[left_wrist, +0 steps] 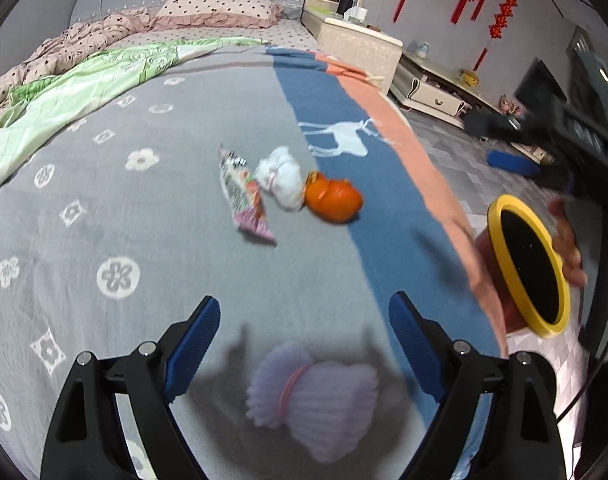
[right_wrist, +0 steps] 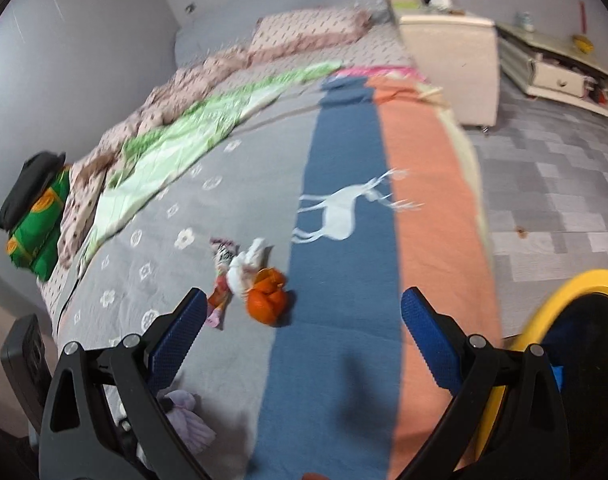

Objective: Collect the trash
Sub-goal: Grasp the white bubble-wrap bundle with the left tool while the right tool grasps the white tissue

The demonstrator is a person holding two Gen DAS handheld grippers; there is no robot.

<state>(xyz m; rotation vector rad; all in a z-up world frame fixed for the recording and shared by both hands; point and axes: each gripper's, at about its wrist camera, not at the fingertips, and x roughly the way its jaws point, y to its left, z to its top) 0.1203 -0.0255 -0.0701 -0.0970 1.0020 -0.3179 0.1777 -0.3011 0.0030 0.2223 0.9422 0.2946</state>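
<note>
Trash lies on the bedspread (left_wrist: 103, 208): a foam fruit net (left_wrist: 312, 396) just below and between our left gripper (left_wrist: 304, 340) jaws, which stand spread and empty; ahead of it a snack wrapper (left_wrist: 243, 192), crumpled tissue (left_wrist: 281, 178) and orange peel (left_wrist: 334, 200), clustered and touching. We judge all light, soft and crushable; pinch the net at its banded waist. Our right gripper (right_wrist: 304, 332) is likewise spread, empty. The bin (left_wrist: 528, 268) sits right of the left gripper.

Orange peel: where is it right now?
The orange peel lies on the bed, where the blanket's grey field meets its blue stripe, touching the crumpled white tissue on its left and below the white deer motif.
</note>
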